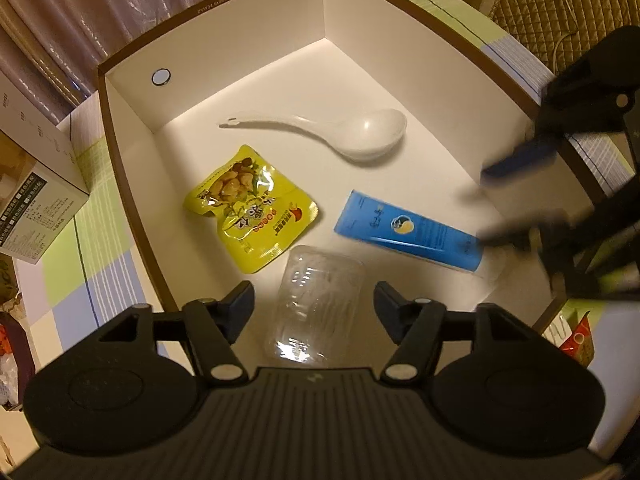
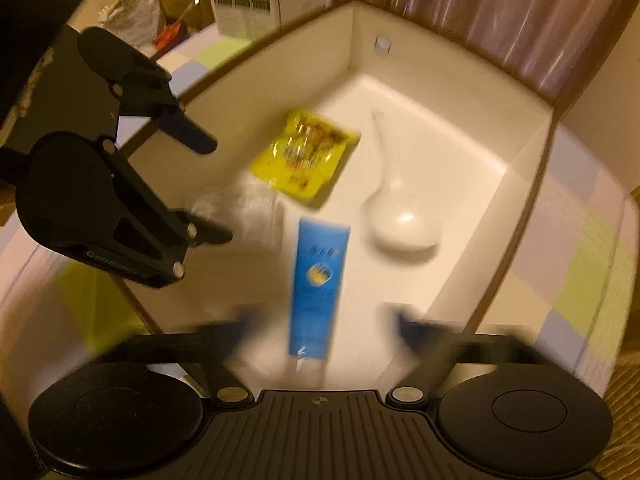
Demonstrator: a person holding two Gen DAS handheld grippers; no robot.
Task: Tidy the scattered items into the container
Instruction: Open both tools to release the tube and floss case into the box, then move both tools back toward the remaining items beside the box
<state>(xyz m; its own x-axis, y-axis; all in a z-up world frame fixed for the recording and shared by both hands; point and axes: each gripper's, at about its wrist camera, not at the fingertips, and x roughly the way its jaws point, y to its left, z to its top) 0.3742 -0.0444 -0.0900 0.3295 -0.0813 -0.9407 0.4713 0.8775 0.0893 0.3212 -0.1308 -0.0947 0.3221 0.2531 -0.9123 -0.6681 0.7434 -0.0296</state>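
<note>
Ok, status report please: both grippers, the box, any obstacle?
Left gripper open, right gripper open, both empty. Spoon, yellow packet, blue tube, clear case inside box. No obstacle seen.

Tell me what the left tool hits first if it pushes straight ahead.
Most likely the clear plastic tray, lying on the box floor between the open left tool's fingers. Depth is unclear.

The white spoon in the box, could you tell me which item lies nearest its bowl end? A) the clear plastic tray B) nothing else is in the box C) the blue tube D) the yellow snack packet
C: in the left wrist view the spoon's bowl points toward the blue tube.
</note>
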